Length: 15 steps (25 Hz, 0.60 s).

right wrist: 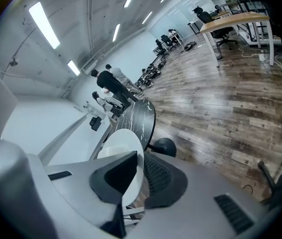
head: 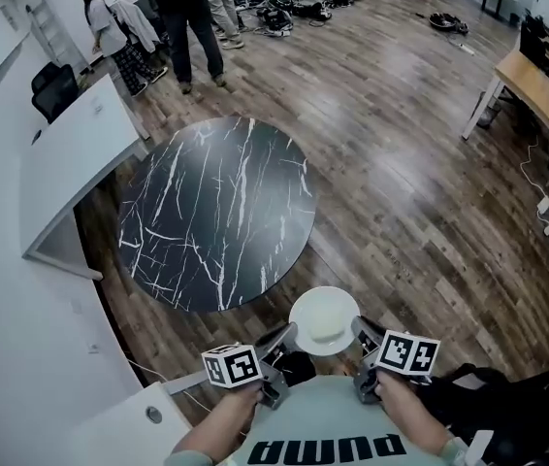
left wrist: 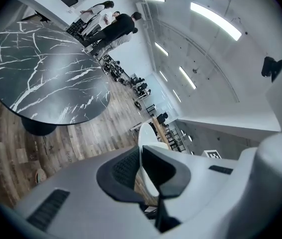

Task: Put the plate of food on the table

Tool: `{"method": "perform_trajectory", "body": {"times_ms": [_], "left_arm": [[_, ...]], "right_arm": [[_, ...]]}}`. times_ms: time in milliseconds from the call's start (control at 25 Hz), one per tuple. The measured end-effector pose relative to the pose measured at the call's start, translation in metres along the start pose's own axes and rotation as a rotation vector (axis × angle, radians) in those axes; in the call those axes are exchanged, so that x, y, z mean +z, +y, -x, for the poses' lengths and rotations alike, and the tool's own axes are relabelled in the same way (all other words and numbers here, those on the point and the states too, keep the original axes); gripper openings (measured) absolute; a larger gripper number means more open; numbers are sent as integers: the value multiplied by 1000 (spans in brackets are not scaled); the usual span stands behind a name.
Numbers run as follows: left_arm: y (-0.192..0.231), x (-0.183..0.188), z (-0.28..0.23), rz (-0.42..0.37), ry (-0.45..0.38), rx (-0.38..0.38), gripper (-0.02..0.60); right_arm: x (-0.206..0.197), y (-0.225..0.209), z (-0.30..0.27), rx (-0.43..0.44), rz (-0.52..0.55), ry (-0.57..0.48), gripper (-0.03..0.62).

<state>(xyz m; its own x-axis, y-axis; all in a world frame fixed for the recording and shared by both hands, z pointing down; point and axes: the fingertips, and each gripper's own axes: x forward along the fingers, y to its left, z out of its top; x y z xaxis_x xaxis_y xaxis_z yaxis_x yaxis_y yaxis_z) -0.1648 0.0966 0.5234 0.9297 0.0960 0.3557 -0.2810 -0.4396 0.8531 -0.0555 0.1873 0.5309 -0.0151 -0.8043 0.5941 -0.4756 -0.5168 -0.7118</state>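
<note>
Ahead of plate (head: 324,320), marble table (head: 216,212), people (head: 173,17).

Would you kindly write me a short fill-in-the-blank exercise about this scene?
The plate, held by the left gripper and right gripper, is ____ in colour.
The dark marbled table has a ____ top.
The plate is over the ____ floor, not yet on the table.
Missing words: white; round; wooden.

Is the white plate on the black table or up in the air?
In the air: left gripper and right gripper clamp the plate over the floor, short of the table.
</note>
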Motion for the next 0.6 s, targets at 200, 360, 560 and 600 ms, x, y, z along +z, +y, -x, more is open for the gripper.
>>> {"method": "perform_trajectory", "body": {"times_ms": [200,360,560,600], "left_arm": [[18,40,8,21,-42,-10,25],[27,65,15,37,-71,-23,25],[33,94,26,30,-111,-43,25],[35,100,29,26,-119,-44,25]], "right_arm": [[18,30,-35,-1,52,19,46],[32,54,-53,-1,99,19,46],[43,81,-73,5,144,16,46],[44,86,-77,8,151,17,46]]}}
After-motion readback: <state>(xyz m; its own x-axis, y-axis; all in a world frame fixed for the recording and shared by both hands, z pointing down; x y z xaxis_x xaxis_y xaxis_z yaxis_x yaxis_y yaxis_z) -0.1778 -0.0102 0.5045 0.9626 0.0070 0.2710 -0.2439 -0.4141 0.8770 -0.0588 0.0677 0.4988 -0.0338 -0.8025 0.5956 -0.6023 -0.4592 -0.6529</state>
